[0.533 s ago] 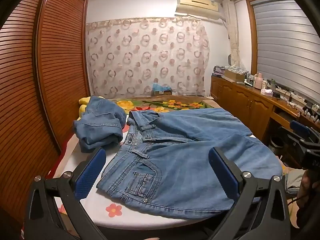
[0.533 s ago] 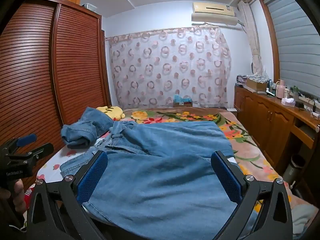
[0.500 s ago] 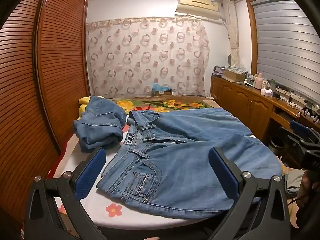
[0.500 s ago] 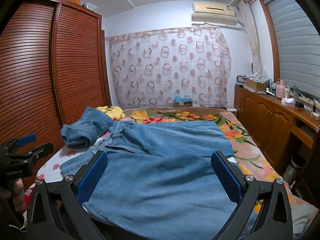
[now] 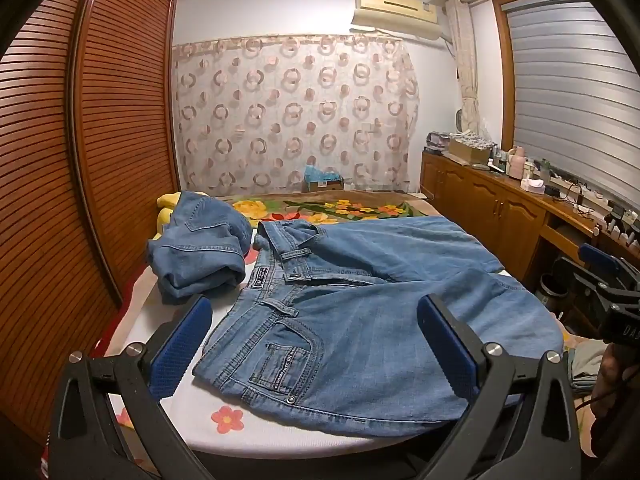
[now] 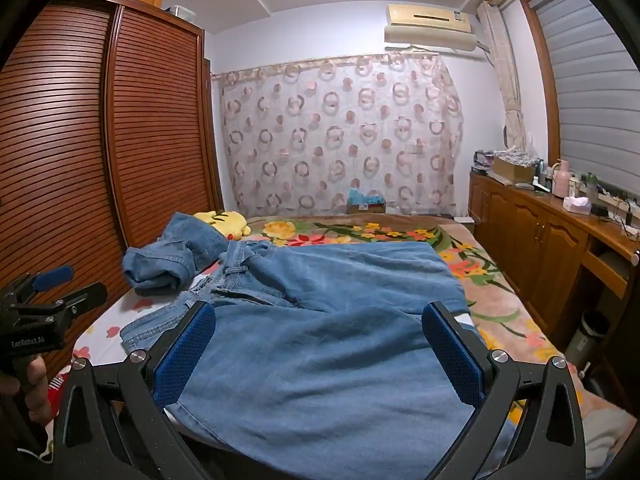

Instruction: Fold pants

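Blue jeans (image 5: 360, 312) lie spread flat on the bed, waistband to the left, legs running right. They also fill the lower right wrist view (image 6: 320, 340). My left gripper (image 5: 316, 344) is open and empty, held above the waist and pocket area near the bed's front edge. My right gripper (image 6: 320, 352) is open and empty above the near leg. Each gripper shows in the other's view: the right one (image 5: 604, 276) at the right edge, the left one (image 6: 48, 292) at the left edge.
A second bundle of folded jeans (image 5: 200, 252) sits at the bed's left, by a yellow plush toy (image 6: 222, 220). The wooden wardrobe (image 5: 80, 160) stands close on the left. A wooden cabinet (image 5: 500, 216) with clutter runs along the right. A floral blanket (image 6: 380, 232) covers the far bed.
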